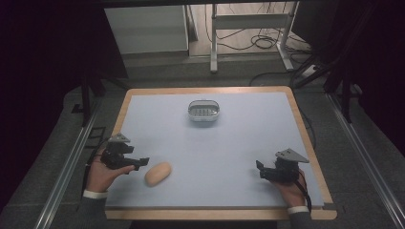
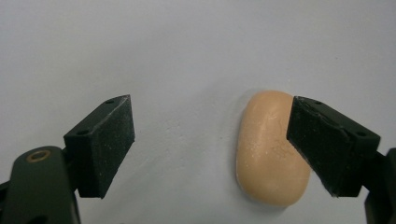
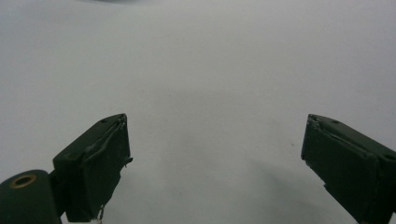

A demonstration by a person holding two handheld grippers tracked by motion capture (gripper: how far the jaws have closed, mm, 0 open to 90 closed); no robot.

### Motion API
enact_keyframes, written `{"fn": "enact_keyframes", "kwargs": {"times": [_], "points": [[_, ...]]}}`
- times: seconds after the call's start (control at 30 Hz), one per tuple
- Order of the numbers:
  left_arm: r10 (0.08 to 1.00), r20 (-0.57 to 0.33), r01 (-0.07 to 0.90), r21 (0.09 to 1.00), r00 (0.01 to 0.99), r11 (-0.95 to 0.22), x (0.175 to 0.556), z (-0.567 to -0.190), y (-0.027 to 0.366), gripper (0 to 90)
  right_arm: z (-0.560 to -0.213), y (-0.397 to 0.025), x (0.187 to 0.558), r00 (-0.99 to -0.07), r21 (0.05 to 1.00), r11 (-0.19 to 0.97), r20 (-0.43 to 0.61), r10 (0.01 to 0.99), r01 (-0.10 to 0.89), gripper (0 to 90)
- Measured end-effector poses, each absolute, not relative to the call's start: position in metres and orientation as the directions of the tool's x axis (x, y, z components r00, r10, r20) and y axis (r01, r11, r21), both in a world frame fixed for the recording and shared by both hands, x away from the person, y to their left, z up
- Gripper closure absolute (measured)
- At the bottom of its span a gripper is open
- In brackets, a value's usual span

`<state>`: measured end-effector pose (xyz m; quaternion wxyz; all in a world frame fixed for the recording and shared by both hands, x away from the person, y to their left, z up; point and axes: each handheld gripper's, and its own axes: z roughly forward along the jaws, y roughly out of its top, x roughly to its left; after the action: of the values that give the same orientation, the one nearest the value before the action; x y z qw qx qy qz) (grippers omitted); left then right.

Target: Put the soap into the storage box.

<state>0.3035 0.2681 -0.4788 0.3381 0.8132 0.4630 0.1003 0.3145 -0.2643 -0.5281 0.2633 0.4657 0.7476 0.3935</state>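
Left claw (image 2: 210, 147) gapes, soap (image 2: 271, 147) beside its right jaw.

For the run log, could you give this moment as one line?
left gripper: open, beside soap | right gripper: open | dish: far

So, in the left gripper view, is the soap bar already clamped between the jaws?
No, the left gripper stands wide open, and the tan soap bar lies on the table beside its right-hand jaw.
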Motion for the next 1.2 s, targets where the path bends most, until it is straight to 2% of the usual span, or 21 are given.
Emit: {"fn": "enact_keyframes", "kwargs": {"times": [0.33,0.63,1.2], "points": [[0.807,-0.12,0.672,0.632,0.578,-0.387,0.303,-0.466,0.258,17.5,-0.528,-0.265,0.315,-0.425,0.834,0.251,-0.022,0.905,0.491,8.2],[0.782,-0.133,0.663,0.626,0.609,-0.411,0.3,-0.46,0.247,18.4,-0.528,-0.263,0.315,-0.418,0.828,0.262,-0.037,0.908,0.495,8.2],[0.756,-0.109,0.67,0.556,0.646,-0.492,0.299,-0.479,0.224,18.2,-0.528,-0.263,0.315,-0.42,0.827,0.267,-0.041,0.907,0.495,8.4]]}}
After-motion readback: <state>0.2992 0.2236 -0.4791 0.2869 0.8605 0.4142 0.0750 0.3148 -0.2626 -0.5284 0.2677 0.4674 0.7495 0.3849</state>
